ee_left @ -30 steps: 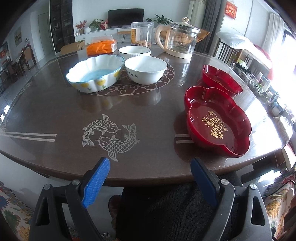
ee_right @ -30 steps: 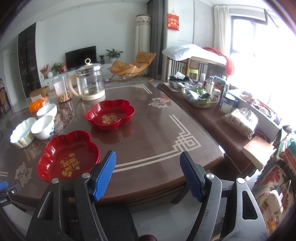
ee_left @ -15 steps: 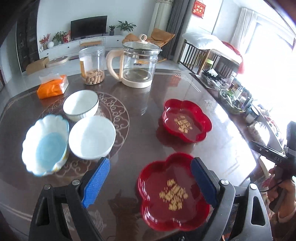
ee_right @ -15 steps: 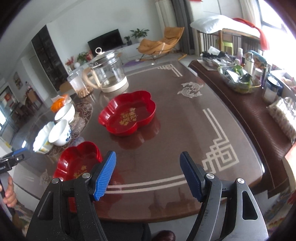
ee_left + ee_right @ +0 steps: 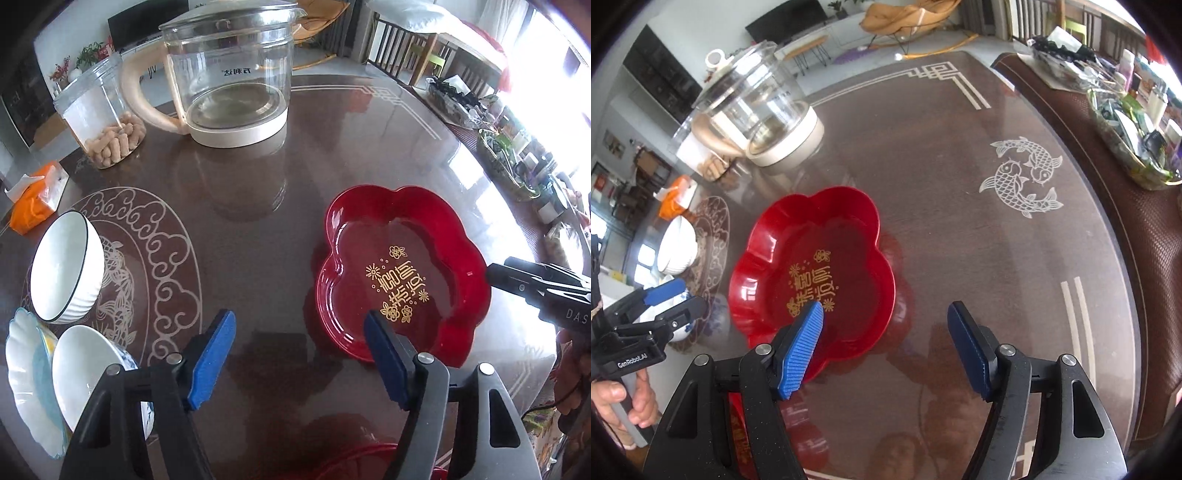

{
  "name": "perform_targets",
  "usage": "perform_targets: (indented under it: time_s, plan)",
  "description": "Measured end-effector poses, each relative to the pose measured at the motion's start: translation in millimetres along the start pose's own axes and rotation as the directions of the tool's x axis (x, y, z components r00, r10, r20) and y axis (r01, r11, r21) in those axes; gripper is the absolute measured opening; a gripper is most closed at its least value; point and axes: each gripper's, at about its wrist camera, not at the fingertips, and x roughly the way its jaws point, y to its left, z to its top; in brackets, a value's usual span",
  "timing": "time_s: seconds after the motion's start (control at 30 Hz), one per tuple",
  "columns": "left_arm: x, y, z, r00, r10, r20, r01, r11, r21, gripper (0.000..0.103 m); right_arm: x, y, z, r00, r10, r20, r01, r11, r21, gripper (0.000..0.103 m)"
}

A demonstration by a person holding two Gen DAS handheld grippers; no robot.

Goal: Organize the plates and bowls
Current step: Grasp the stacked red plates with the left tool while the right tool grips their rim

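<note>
— Left gripper point(image 5: 299, 352) first: what do you have?

— I see its blue pads apart and closing, with only bare tabletop between them. My right gripper point(image 5: 886, 345) also stands apart, nothing clamped; its jaws are easing inward too.

— Count the dishes for me.

— I count two red flower-shaped plates. One red plate point(image 5: 402, 273) lies whole on the brown table point(image 5: 258, 184); a second red plate point(image 5: 354, 461) shows only as a sliver at the bottom edge under my left gripper. I count three white dishes on the left: a dark-rimmed bowl point(image 5: 66, 269), a plain bowl point(image 5: 85, 376) and a scalloped blue-centred bowl point(image 5: 29, 384).

— Anything else?

— One glass kettle point(image 5: 229, 85), one clear jar point(image 5: 99, 110) of snacks, one orange tissue pack point(image 5: 37, 195).

— What is hard to read?

— I get the scalloped bowl cut off by the frame, and the plain bowl partly behind my left finger.

— Where is the whole plate against the grippers?

— I have its near rim just ahead of my left gripper's right-hand finger. From the right wrist, my left-hand pad point(image 5: 801, 350) overlaps the plate's near edge; I cannot tell whether it touches.
</note>
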Motion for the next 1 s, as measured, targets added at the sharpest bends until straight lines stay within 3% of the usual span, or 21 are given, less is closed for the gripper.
perform_targets:
  time_s: [0.17, 0.3, 0.43, 0.5, 0.7, 1.0]
  plan:
    - [14, -6, 8, 1.000, 0.015, -0.005, -0.015, 1.000, 0.017, 0.061, 11, -1, 7, 1.000, -0.005, -0.007, 0.005, 1.000, -0.004, 0.070]
    - [29, -11, 11, 0.999, -0.004, -0.032, 0.005, 1.000, 0.018, 0.049, 23, 0, 11, 0.999, -0.023, -0.033, 0.022, 1.000, -0.016, 0.051]
    - [47, -12, 10, 0.996, -0.053, -0.072, 0.051, 0.998, -0.023, 0.019, 31, -2, 16, 0.999, -0.031, -0.037, 0.031, 0.999, -0.013, 0.046]
    - [49, -11, 9, 0.997, -0.051, -0.053, 0.049, 0.998, -0.037, 0.010, 34, -3, 16, 0.998, -0.017, -0.055, 0.016, 1.000, -0.008, 0.008]
    - [18, -5, -1, 0.996, -0.092, 0.007, 0.092, 0.994, -0.050, 0.007, 13, 1, 9, 1.000, 0.002, -0.019, -0.002, 1.000, -0.007, 0.008]
    - [-87, 13, -48, 0.983, -0.119, 0.140, 0.124, 0.992, -0.022, 0.007, -80, 49, -34, 0.988, 0.086, 0.130, -0.078, 0.995, -0.060, 0.009]
